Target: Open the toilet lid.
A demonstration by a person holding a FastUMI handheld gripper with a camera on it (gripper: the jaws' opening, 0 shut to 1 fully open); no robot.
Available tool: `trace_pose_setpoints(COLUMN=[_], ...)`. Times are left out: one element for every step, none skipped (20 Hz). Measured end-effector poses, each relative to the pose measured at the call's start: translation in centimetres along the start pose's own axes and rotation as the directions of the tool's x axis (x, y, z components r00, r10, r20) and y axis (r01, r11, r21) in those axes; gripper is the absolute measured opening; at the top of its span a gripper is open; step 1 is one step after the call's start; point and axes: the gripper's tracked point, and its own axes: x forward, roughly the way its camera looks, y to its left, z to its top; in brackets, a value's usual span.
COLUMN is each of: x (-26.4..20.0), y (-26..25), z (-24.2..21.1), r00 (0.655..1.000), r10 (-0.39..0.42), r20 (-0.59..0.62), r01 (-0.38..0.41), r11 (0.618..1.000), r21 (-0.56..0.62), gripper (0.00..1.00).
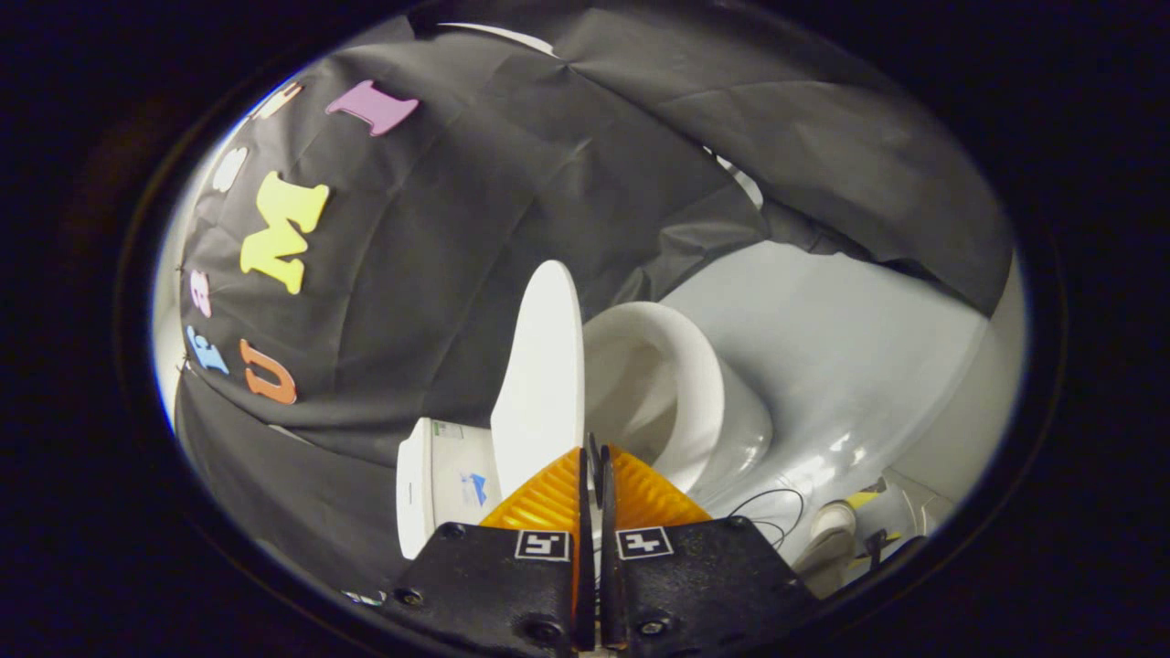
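The white toilet lid stands raised, seen nearly edge-on, leaning back toward the white tank. Beside it the open bowl shows its rim and hollow inside. My gripper is shut, its two fingers pressed together with nothing visible between them. The fingertips sit right at the lid's lower edge, between the lid and the bowl's rim. I cannot tell whether they touch the lid.
The booth's black cloth wall hangs behind the toilet. A pale glossy floor spreads out beyond the bowl. A thin black cable and some small fittings lie on the floor near the toilet's base.
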Motion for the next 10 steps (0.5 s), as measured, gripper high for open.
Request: trace_pose_setpoints(x=[-0.3,-0.5,-0.9,-0.9,-1.0,-1.1,-1.4,-1.5,-1.6,-1.9], y=[0.7,1.3,1.9,2.3,2.8,3.4,3.8,4.2,4.7,5.2], z=[0.0,-0.1,-0.2,-0.1,-0.1,-0.2,-0.3,-0.3,-0.3,-0.2], r00=[1.000,1.000,1.000,1.000,0.999,0.999,0.998,0.997,0.997,0.996], r10=[0.002,0.000,0.002,-0.004,-0.007,-0.013,-0.018,-0.022,-0.022,-0.024], r20=[0.005,0.008,0.015,0.024,0.036,0.049,0.060,0.068,0.075,0.080], r01=[-0.002,0.000,-0.001,0.005,0.008,0.015,0.022,0.027,0.029,0.032], r11=[1.000,1.000,0.999,0.999,0.999,0.999,0.998,0.997,0.996,0.995], r21=[-0.013,-0.026,-0.034,-0.038,-0.036,-0.043,-0.056,-0.070,-0.085,-0.099], gripper=[0.06,0.06,0.06,0.06,0.06,0.06,0.06,0.06,0.06,0.06])
